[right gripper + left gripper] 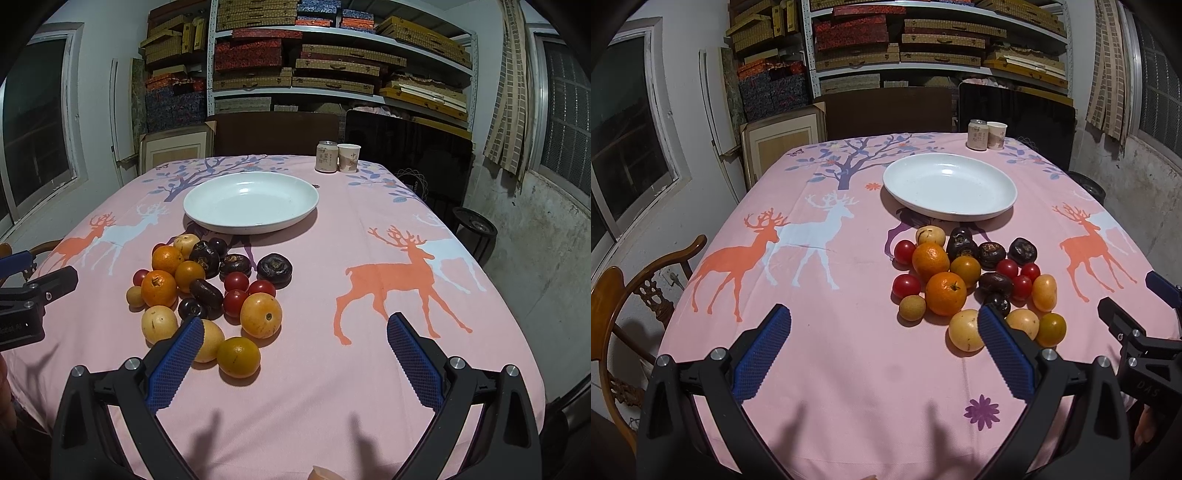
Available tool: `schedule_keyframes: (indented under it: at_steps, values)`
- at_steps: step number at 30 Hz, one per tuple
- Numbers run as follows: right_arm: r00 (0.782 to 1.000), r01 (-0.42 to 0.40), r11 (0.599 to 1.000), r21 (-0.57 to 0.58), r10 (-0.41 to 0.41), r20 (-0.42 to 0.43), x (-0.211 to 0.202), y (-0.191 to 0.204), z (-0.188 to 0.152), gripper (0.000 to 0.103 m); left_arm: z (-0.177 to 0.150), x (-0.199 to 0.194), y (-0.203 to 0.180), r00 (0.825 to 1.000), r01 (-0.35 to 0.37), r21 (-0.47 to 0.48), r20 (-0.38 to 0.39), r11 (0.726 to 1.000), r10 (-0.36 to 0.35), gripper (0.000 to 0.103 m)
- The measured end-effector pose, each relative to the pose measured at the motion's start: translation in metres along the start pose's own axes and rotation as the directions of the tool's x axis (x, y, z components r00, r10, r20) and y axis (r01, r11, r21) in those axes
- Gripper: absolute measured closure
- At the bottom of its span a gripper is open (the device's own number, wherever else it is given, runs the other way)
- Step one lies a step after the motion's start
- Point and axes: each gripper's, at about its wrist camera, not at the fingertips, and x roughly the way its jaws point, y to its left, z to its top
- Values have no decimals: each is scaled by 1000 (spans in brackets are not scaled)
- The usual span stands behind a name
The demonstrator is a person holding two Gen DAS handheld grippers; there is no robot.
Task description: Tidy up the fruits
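Pink cloth printed with deer and a tree covers the surface [849, 369] throughout. Left wrist view: left claw [884, 325] at the bottom of the frame, blue ribbed pads spread wide apart, holding nothing, hovering over bare cloth left of the fruit; its right-hand pad overlaps the near edge of the pile. Fruit pile [975, 284] at centre right: two oranges, several red cherry tomatoes, dark wrinkled fruits, and yellow and amber round fruits, all lying loose on the cloth and mostly touching. White plate [949, 186] just beyond the pile, toward upper centre, with no fruit in it. Drink can [977, 134] and paper cup [997, 135] side by side at the far edge. Part of the other tool enters at the right edge. Right wrist view: right claw [295, 326] at the bottom, pads likewise wide apart and empty, hovering right of the pile, its left-hand pad overlapping a yellow fruit. Pile at centre left of this frame, plate above it, still bare; shelves [332, 55] of flat boxes fill the background. Status, by judgement: sorting not yet begun; every fruit remains to be moved, the plate being the likely destination.
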Motion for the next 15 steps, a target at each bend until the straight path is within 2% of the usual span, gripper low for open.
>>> schedule_keyframes:
  at_steps: [15]
  values:
    - [1000, 0, 1000, 5, 0, -19, 6, -2, 2, 3, -3, 2, 1, 1000, -4, 2, -8, 1000, 4, 4]
